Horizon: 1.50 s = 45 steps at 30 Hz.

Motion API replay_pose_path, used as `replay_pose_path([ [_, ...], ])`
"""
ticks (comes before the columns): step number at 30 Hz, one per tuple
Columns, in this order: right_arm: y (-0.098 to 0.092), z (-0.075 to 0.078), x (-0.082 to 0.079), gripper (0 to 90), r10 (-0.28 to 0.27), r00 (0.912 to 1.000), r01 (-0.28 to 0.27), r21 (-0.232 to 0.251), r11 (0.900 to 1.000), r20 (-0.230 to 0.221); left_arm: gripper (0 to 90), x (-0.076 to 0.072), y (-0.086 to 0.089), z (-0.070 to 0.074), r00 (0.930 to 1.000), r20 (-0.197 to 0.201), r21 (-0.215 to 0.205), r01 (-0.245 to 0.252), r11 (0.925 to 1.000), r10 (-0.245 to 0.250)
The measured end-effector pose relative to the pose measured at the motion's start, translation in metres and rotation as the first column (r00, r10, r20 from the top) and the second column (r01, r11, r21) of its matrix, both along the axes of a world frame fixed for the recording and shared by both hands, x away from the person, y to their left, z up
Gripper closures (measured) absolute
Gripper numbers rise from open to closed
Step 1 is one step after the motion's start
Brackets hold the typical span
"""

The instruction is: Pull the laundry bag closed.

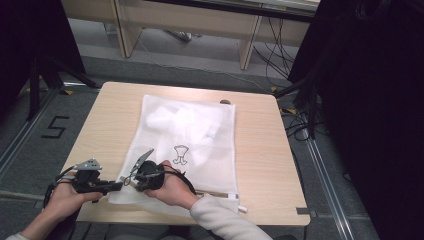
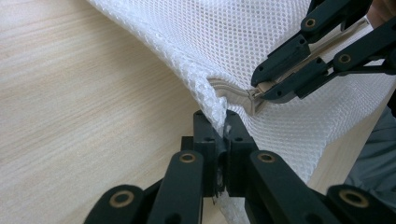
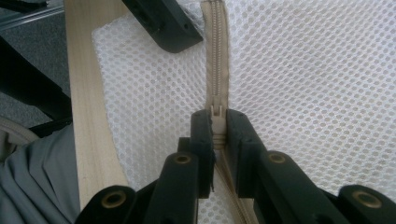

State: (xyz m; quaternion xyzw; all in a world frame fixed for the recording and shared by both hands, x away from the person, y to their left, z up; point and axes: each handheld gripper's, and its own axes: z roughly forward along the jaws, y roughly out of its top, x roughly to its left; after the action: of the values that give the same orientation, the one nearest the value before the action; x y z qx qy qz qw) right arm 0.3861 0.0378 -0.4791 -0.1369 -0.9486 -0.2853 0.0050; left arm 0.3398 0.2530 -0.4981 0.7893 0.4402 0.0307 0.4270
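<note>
A white mesh laundry bag (image 1: 187, 137) lies flat on the wooden table, with white cloth inside and a beige zipper (image 1: 220, 194) along its near edge. My left gripper (image 1: 119, 185) is shut on the bag's near left corner (image 2: 215, 109), pinching the mesh beside the zipper's end. My right gripper (image 1: 128, 181) is shut on the zipper slider (image 3: 216, 116); the closed zipper tape (image 3: 217, 51) runs away from its jaws. In the left gripper view the right gripper (image 2: 261, 89) nips the slider just past my own jaws. The two grippers almost touch.
The table's near edge (image 1: 200, 220) lies just below the bag. Bare wood (image 1: 265, 145) flanks the bag on both sides. A small dark object (image 1: 225, 102) sits by the bag's far right corner. Black stands and cables stand on the floor around the table.
</note>
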Motion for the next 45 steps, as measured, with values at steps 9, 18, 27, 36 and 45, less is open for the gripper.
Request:
replay_pose_path([
  [9,-0.005,0.0,-0.002,82.3,-0.034,0.9994,0.034,0.003,0.999,-0.003,85.8,0.004,-0.001,0.001,0.9998,-0.003,0.006,0.021,0.9998,-0.021],
  [18,-0.011,0.0,-0.001,82.3,-0.033,0.9994,0.033,0.001,0.999,-0.006,85.8,0.007,-0.002,0.001,0.9993,-0.014,0.016,0.036,0.9992,-0.036],
  [27,-0.012,0.001,-0.002,82.3,-0.043,0.999,0.043,-0.006,0.999,-0.012,85.8,0.006,-0.001,0.001,0.9995,-0.016,0.016,0.029,0.9995,-0.029],
  [36,-0.014,0.001,-0.002,82.3,-0.039,0.9992,0.038,-0.005,0.999,-0.014,85.9,0.006,-0.001,0.001,0.9994,-0.018,0.017,0.031,0.9994,-0.031],
  [45,-0.016,0.001,-0.003,82.3,-0.05,0.9986,0.049,-0.012,0.999,-0.016,85.9,0.006,-0.002,-0.001,0.9998,-0.003,0.007,0.018,0.9998,-0.018],
])
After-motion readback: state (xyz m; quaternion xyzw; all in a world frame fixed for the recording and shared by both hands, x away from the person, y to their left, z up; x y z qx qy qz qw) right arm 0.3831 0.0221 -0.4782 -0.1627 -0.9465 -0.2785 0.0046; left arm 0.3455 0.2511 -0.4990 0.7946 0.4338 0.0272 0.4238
